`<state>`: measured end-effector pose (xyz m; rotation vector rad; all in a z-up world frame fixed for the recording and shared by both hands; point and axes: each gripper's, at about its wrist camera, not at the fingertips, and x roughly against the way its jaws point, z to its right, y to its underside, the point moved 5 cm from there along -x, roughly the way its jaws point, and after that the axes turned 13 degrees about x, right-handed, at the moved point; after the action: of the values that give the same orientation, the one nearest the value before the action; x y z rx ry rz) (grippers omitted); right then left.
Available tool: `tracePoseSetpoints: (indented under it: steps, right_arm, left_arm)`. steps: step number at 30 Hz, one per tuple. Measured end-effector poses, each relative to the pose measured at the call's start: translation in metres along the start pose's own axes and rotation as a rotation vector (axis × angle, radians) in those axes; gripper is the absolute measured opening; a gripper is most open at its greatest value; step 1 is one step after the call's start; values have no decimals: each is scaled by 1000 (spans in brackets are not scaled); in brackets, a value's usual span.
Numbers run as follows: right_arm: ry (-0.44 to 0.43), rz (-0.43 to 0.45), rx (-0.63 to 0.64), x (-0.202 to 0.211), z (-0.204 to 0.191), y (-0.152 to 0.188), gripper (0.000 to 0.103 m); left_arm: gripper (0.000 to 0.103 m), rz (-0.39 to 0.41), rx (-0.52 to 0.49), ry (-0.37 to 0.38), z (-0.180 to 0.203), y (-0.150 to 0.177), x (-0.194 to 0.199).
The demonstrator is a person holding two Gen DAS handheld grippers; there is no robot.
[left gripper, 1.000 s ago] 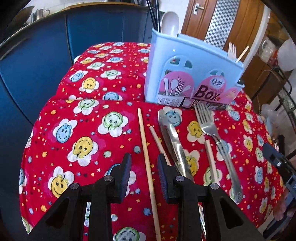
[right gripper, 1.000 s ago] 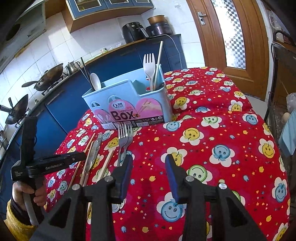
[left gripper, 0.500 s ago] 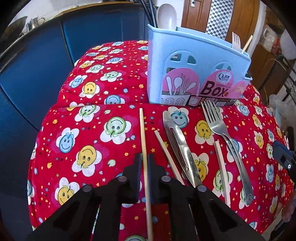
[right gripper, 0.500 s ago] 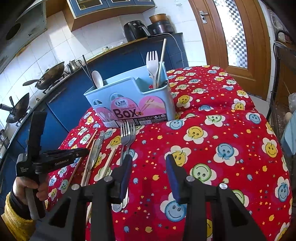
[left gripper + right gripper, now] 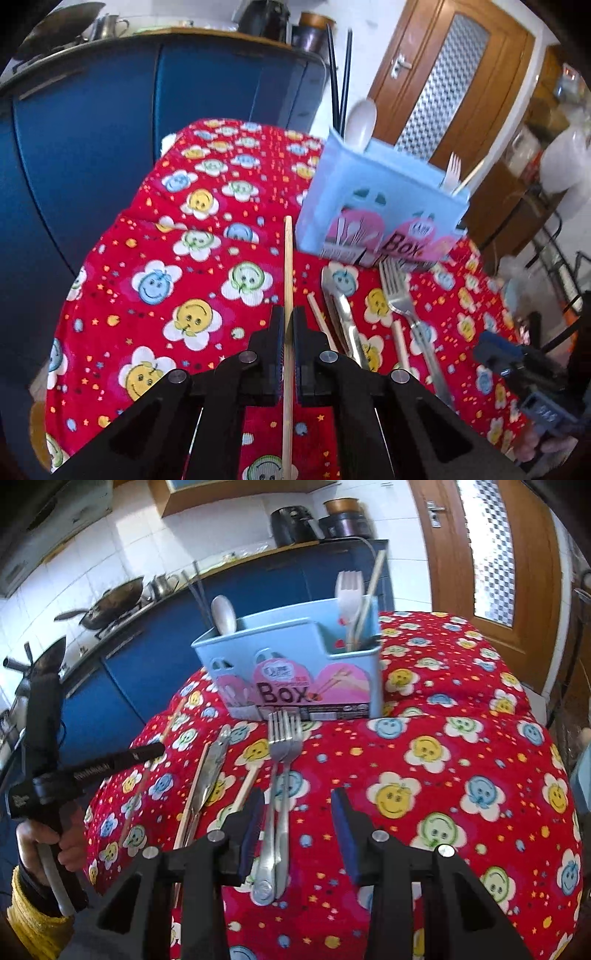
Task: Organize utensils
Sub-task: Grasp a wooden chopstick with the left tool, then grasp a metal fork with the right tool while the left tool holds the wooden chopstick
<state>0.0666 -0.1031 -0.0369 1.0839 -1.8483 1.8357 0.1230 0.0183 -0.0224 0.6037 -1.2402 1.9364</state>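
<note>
The left gripper (image 5: pixel 289 332) is pinching one wooden chopstick (image 5: pixel 288 258), its tip pointing just left of the blue utensil box (image 5: pixel 373 206); the right gripper (image 5: pixel 297 830) is hanging half open and empty over two forks (image 5: pixel 282 753) in front of the box. A white spoon, white fork and some chopsticks are already standing in the box; knives, forks and chopsticks are still waiting. A second ago the left jaws were standing apart; they have closed on the chopstick and are lifting it.

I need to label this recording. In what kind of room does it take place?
Most likely a home kitchen: a wok sits on a stove along a tiled wall, above blue cabinets.
</note>
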Motion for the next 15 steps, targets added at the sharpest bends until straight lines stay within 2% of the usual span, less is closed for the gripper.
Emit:
tracePoseSetpoints:
  steps: [5, 15]
  right_arm:
    - [-21, -56, 18, -17, -8, -3, 27]
    - [-60, -155, 85, -46, -25, -14, 19]
  left_arm:
    - [4, 55, 27, 40, -6, -7, 13]
    - [4, 95, 63, 67, -18, -11, 19]
